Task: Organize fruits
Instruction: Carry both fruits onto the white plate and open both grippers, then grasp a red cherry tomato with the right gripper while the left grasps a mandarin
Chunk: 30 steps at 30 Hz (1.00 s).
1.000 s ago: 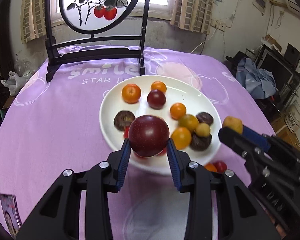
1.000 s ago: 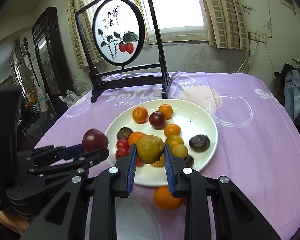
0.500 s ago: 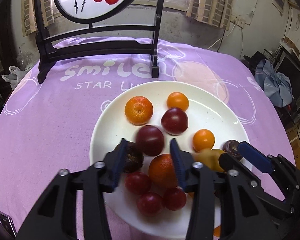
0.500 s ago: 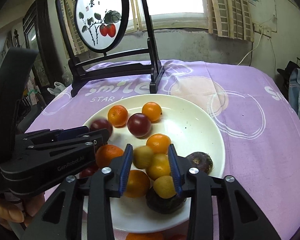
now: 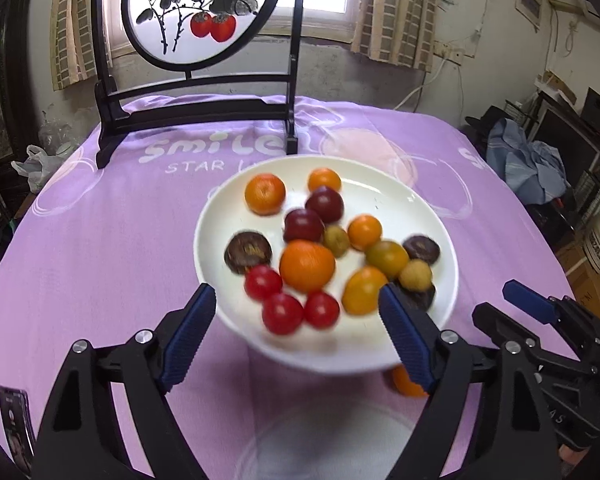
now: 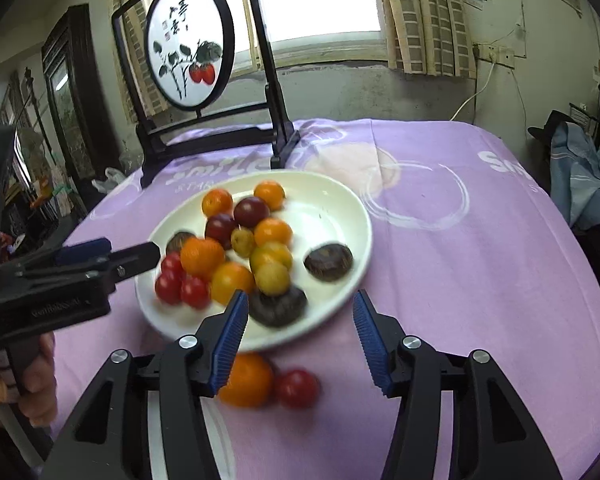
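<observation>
While the purple-clothed counter carries everything, your work centres on the white plate, where most of the fruit already sits in a loose heap. Both tongs have just been opening, and nothing is between either pair: the left tongs stand wide apart over the plate's near rim, and the right tongs stand partly apart, also at the near rim. Off the plate, on the cloth just below its near edge, lie a stray orange and a small red tomato, touching each other. They sit just below and left of your right tongs, nearly under the left-hand finger, so your right hand is the nearer. Both are round, so no long axis matters.
</observation>
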{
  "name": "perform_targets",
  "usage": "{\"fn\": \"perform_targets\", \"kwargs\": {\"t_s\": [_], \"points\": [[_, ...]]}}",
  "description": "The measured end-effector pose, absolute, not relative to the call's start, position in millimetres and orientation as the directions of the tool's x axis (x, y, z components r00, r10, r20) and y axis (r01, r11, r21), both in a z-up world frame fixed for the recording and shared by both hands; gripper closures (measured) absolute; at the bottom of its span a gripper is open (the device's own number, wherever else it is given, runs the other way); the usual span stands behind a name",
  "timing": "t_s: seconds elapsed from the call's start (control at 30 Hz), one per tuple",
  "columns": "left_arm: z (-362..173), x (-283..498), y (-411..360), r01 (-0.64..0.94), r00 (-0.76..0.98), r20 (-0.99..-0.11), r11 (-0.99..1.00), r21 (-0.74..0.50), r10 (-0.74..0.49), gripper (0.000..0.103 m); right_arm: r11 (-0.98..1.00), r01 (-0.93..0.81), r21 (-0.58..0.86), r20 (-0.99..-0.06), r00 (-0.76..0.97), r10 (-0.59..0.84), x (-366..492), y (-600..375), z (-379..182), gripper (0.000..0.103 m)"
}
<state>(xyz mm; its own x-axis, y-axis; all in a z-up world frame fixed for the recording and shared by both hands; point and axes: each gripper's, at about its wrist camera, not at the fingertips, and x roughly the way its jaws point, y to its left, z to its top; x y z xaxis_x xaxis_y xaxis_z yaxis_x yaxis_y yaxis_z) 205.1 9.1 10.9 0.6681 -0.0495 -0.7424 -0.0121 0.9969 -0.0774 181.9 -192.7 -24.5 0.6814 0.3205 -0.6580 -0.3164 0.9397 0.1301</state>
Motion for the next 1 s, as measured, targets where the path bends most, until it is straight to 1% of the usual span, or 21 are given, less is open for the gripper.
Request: {"fn": "perform_targets", "kwargs": {"t_s": [0.13,0.23,0.5,0.63,0.8,0.9,1.0], "points": [[2,183,3,0.006,0.646,-0.759,0.995,-0.102,-0.082,0.022,0.932,-0.36,0.044,-0.697,0.657,0.287,157,-190,-39,0.048],[-6,170,-2,0.019,0.63,-0.771,0.994,-0.103,-0.092,0.022,0.926,-0.377,-0.001,-0.709,0.653,0.265,144,-187,-49,0.048],[-26,152,-1,0.023,0.582,-0.805,0.992,-0.126,-0.116,0.021,0.923,-0.385,-0.022,-0.752,0.615,0.239,146,-183,-68,0.05],[-32,152,-3,0.034,0.567,-0.814,0.991,-0.131,-0.127,0.021,0.918,-0.395,-0.041,-0.767,0.601,0.225,155,-176,-76,0.06],[-36,153,-5,0.046,0.553,-0.821,0.989,-0.138,-0.14,0.021,0.914,-0.406,-0.028,-0.773,0.589,0.238,169,-171,-79,0.062],[-36,155,-5,0.046,0.551,-0.823,0.989,-0.14,-0.142,0.021,0.91,-0.413,-0.029,-0.775,0.584,0.24,177,-167,-80,0.066],[-36,155,-8,0.049,0.548,-0.825,0.99,-0.136,-0.14,0.021,0.905,-0.424,0.0,-0.777,0.57,0.267,180,-171,-80,0.066]]}}
